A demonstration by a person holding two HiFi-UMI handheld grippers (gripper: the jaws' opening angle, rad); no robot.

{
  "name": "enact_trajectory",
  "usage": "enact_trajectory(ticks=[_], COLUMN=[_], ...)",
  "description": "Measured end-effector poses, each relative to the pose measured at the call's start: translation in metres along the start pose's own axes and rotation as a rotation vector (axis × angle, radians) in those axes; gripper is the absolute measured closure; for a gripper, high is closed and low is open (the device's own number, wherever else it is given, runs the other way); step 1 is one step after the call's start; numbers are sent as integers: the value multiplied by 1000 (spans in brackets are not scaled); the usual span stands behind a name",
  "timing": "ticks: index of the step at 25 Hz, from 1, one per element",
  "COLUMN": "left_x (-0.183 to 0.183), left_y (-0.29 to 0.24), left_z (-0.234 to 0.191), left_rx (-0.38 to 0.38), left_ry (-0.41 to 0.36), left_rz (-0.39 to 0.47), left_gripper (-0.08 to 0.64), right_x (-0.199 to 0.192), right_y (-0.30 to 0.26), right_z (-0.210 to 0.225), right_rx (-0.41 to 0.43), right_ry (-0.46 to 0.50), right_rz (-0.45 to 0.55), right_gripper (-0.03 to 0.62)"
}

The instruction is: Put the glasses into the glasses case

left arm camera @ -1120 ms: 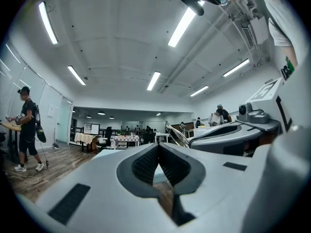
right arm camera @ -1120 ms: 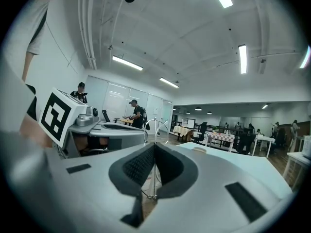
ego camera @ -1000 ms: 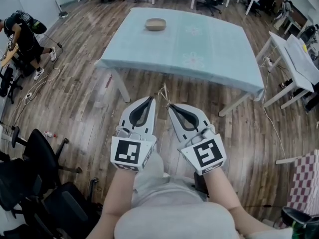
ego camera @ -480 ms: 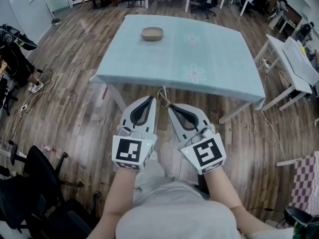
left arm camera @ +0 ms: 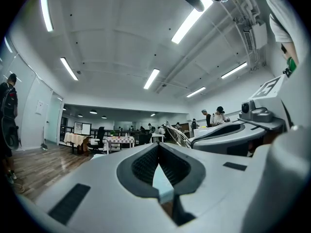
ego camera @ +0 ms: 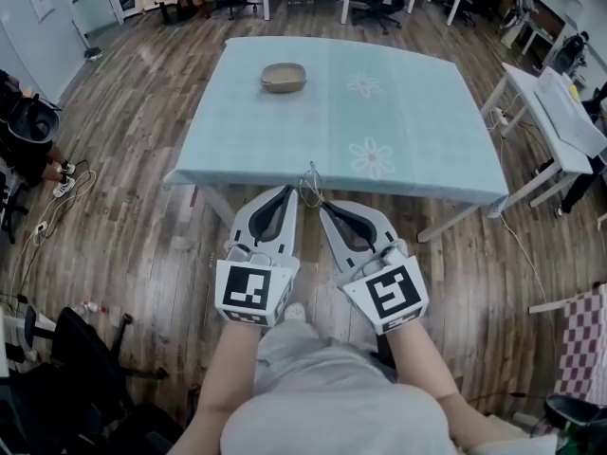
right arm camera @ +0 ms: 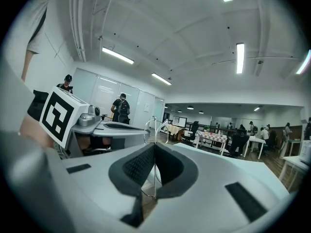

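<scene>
Both tongs are side by side just in front of the person, out over the wood floor. The left tongs are pressed together with nothing in them. The right tongs are pinched on a thin wire arm of the glasses, which stick up right past the tips, between the two. Beyond that is the pale blue worktop. The case sits toward its far left, well apart from the glasses.
</scene>
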State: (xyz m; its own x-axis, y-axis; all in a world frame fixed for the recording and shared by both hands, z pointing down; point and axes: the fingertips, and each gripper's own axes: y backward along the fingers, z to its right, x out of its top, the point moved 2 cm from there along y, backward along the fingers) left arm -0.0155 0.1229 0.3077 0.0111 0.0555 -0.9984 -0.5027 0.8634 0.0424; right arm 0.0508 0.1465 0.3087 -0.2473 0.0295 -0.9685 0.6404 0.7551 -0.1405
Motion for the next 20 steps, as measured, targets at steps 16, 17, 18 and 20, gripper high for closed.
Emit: enact_trajectory(ticks=[16, 17, 18, 20], left_x=[-3, -3, -4, -6], left_y=[-40, -41, -41, -43], left_z=[-56, -57, -58, -60], left_rx=[-10, -9, -10, -9], left_ry=[7, 11, 16, 24], left_rz=[31, 32, 32, 32], left_gripper=[551, 551, 551, 551], right_x=[7, 7, 6, 6], right_y=[-64, -65, -66, -69], right_z=[24, 25, 26, 29], right_rx=[-40, -40, -39, -40], right_ry=[67, 69, 71, 79], right_rz=[-17, -19, -22, -29], right_gripper=[584, 584, 584, 584])
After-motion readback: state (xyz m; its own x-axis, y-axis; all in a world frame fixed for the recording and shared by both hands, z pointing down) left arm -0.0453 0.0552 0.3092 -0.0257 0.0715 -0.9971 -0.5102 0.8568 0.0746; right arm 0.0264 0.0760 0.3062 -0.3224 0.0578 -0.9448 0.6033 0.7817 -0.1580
